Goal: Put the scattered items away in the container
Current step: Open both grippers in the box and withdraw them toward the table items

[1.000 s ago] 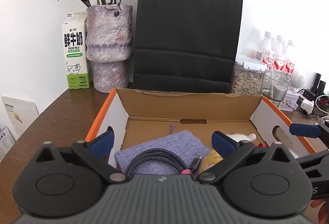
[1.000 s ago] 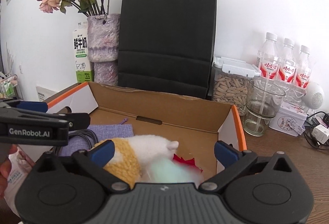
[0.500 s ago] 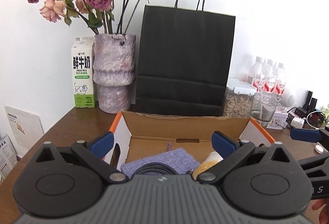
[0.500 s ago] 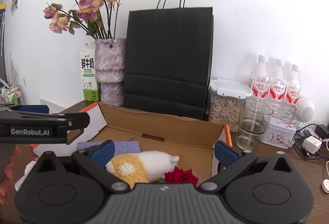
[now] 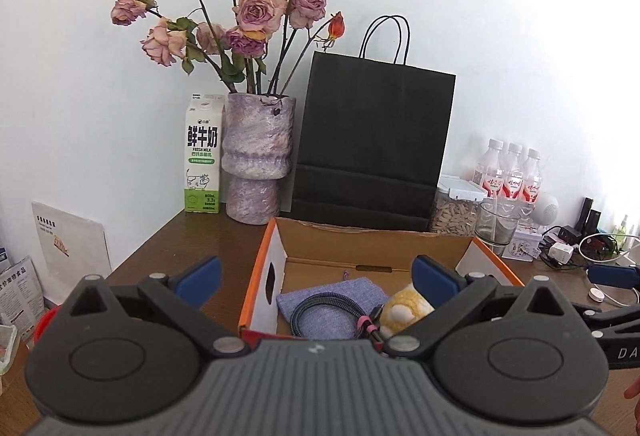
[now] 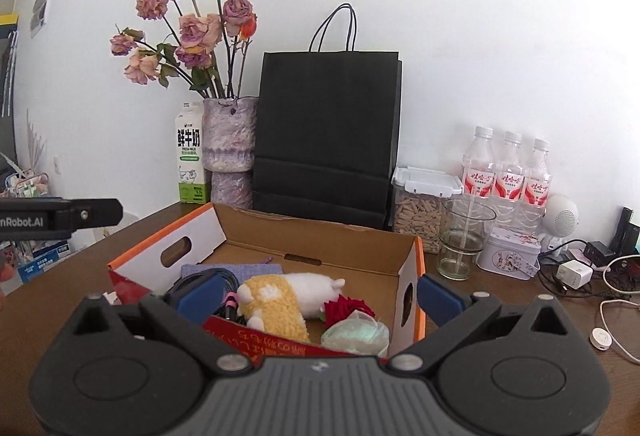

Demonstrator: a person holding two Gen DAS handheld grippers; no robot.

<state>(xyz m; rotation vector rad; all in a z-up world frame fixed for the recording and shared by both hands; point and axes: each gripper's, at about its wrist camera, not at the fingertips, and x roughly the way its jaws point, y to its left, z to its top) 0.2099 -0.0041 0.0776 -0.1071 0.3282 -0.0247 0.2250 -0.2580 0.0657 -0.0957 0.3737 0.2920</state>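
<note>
A dark brown wooden table [image 6: 500,300] stands against a plain white wall. At its far left lean papers and a white card [image 5: 70,240]. Then comes a fresh-milk carton [image 5: 203,154], just beside a mottled purple vase [image 5: 258,156] of faded roses [image 5: 256,10]. A black paper bag [image 5: 372,144] stands upright behind the cardboard box [image 6: 320,236], whose rim is orange. Inside the box lie a lilac cloth pouch [image 5: 332,296] with a coiled braided cable [image 5: 324,306] on it, a yellow-and-white plush toy [image 6: 288,294], a red rose [image 6: 346,306] and a pale green mesh bundle [image 6: 356,334]. Both the left gripper [image 5: 316,274] and the right gripper [image 6: 318,294] hang spread wide, holding nothing, near the box's front. Rightward stand a lidded jar of seeds [image 6: 420,206], a drinking glass [image 6: 464,236], three water bottles [image 6: 508,166], a small tin [image 6: 510,256], then chargers and cables [image 6: 588,268].
</note>
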